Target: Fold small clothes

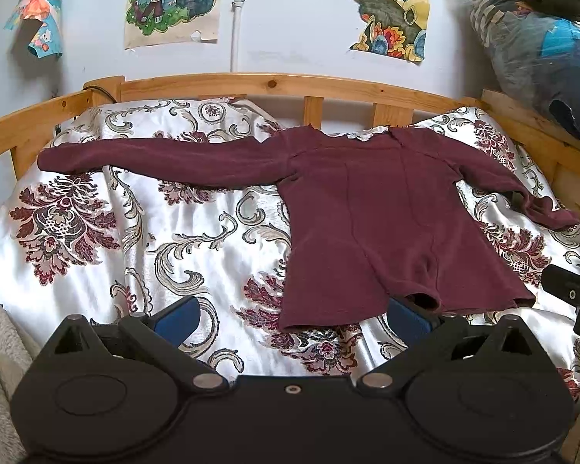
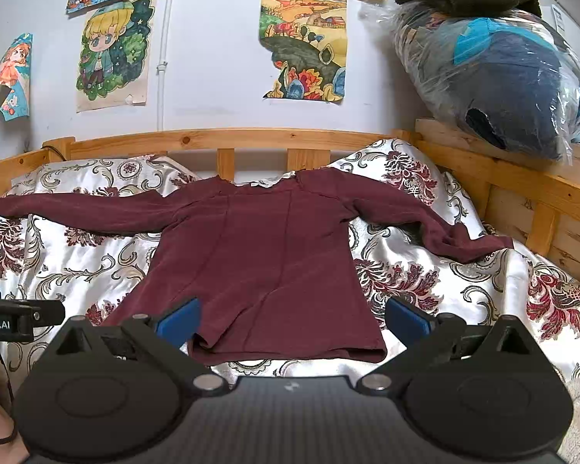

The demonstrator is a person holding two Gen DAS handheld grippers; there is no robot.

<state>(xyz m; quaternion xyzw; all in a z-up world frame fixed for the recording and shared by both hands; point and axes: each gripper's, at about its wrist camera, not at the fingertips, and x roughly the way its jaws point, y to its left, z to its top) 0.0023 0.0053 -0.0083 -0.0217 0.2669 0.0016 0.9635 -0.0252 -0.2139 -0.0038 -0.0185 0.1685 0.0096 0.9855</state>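
Ok so the maroon top (image 1: 367, 208) is spread flat on the floral bedsheet (image 1: 96, 232), center-right in my left cam, dead center in the right cam w/ both sleeves out. My left gripper (image 1: 295, 319) is wide open, fingers over the hem at the bottom of frame, not touching afaict. Right gripper (image 2: 290, 319) is also wide open, straddling the hem. Wooden bed rail (image 2: 251, 139) is behind, w/ drawings (image 2: 112, 54) on the wall up top.

A floral satin bedspread (image 1: 96, 232) covers a wooden-railed bed (image 1: 228, 83). Cartoon posters (image 2: 112, 50) hang on the far wall; a plastic-wrapped bundle (image 2: 502, 77) sits far right.
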